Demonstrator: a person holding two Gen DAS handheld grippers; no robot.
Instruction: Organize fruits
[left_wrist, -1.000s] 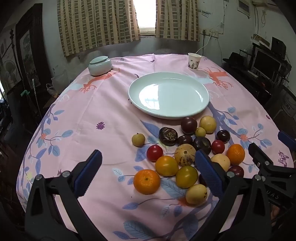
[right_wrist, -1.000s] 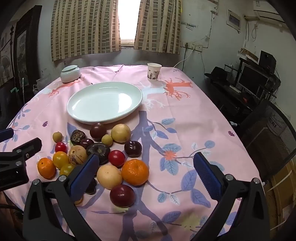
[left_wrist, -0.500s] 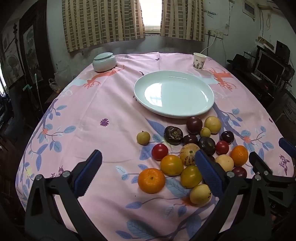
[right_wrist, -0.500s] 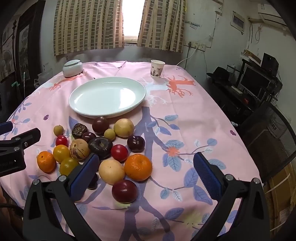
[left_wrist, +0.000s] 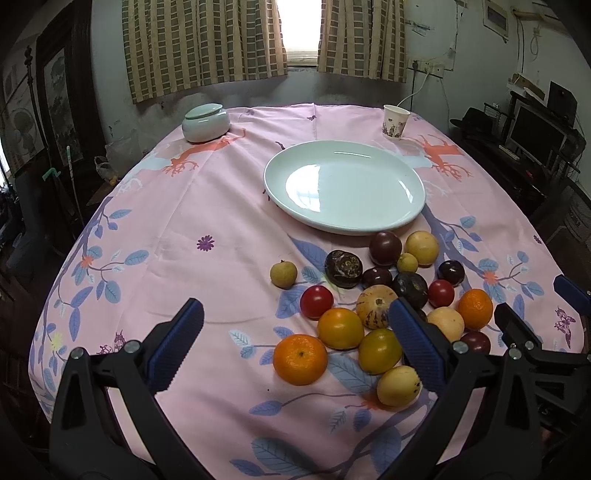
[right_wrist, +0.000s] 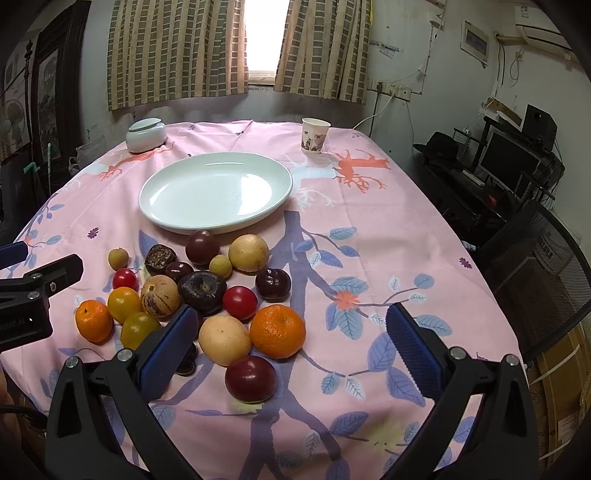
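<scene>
While both grippers hang over the near edge of the tabletop (left_wrist: 177, 229), nothing has been picked yet: the white plate (left_wrist: 345, 186) sits bare toward twelve o'clock and the whole heap of fruits (right_wrist: 192, 291) lies loose on the pink cloth just below it. The left gripper (left_wrist: 295, 343) stands with its jaws spread wide and empty, and the right gripper (right_wrist: 291, 343) is likewise spread, holding nothing. To my eye this is the very start, the choosing of a first piece. From the left gripper the big orange (left_wrist: 300, 359) lies at about one o'clock, close in; from the right gripper the dark red plum (right_wrist: 250, 378) sits nearly between the fingers, a shade toward eleven. The next move, I'd judge, calls for lowering one gripper squarely over a single outlying fruit, closing gently so it doesn't roll into its neighbours, then carrying it up to the plate.
</scene>
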